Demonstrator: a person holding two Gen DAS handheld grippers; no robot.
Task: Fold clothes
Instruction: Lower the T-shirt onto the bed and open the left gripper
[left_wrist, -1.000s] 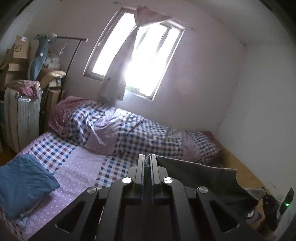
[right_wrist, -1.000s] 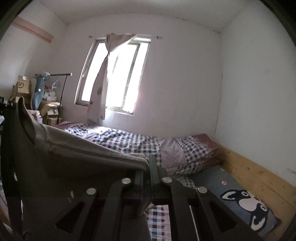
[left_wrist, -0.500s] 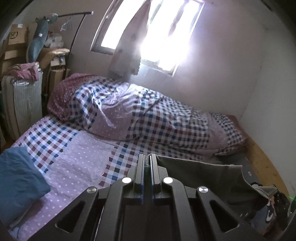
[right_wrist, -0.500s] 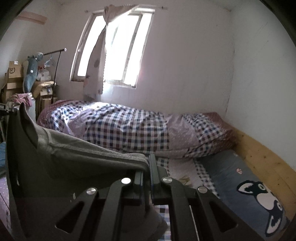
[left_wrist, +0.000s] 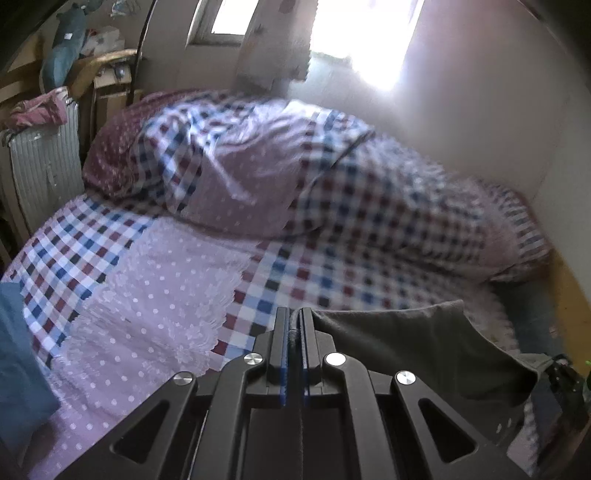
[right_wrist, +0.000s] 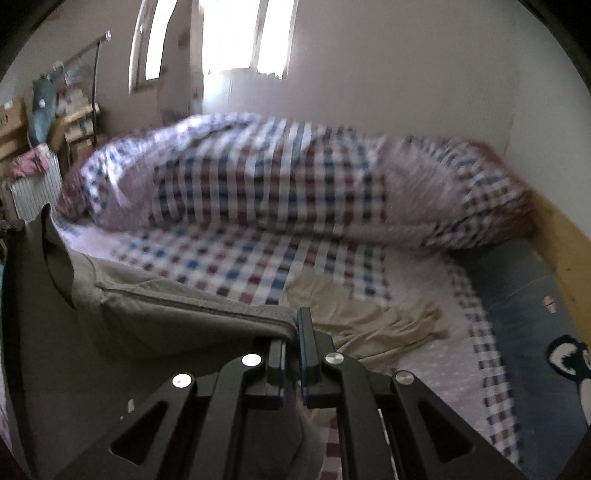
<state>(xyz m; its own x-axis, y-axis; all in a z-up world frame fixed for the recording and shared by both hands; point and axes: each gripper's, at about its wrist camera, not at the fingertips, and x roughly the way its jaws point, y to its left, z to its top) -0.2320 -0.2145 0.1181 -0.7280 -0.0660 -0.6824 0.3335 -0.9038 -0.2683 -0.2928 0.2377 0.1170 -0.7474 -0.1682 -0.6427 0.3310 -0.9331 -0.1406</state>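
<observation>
Bed (left_wrist: 155, 295) fills both views, checked and dotted sheet, rumpled quilt (left_wrist: 314, 177) heaped along the far side under the window (right_wrist: 236, 37). Wooden bed frame (right_wrist: 565, 251) and a dark blue pillow with a cartoon animal (right_wrist: 524, 332) at the right end. Blue cloth (left_wrist: 18, 350) sits at the near left edge of the sheet.

Grey garment (right_wrist: 155, 325) is held up off the bed, stretched between the two grippers. Long axis runs left to right, roughly along the near side of the bed, top hem taut, the rest hanging below out of view. From the left gripper (left_wrist: 293, 321) the cloth leads off to the right; from the right gripper (right_wrist: 293, 325) it leads off to the left. So each one holds an end and neither is nearer.

Left jaws are pressed together, pinching a fold of the grey hem. Right jaws likewise pinch the opposite hem, with fabric bunched over the left finger.

Beige garment (right_wrist: 369, 317) lies crumpled on the sheet just ahead of the right gripper, slightly right of it, well apart from the left one.

Both views are tilted down at the sheet. Judgement: open sheet ahead of the left gripper looks like the spot for laying the grey piece flat. Motion blur is heavy, so fine detail is unclear.
</observation>
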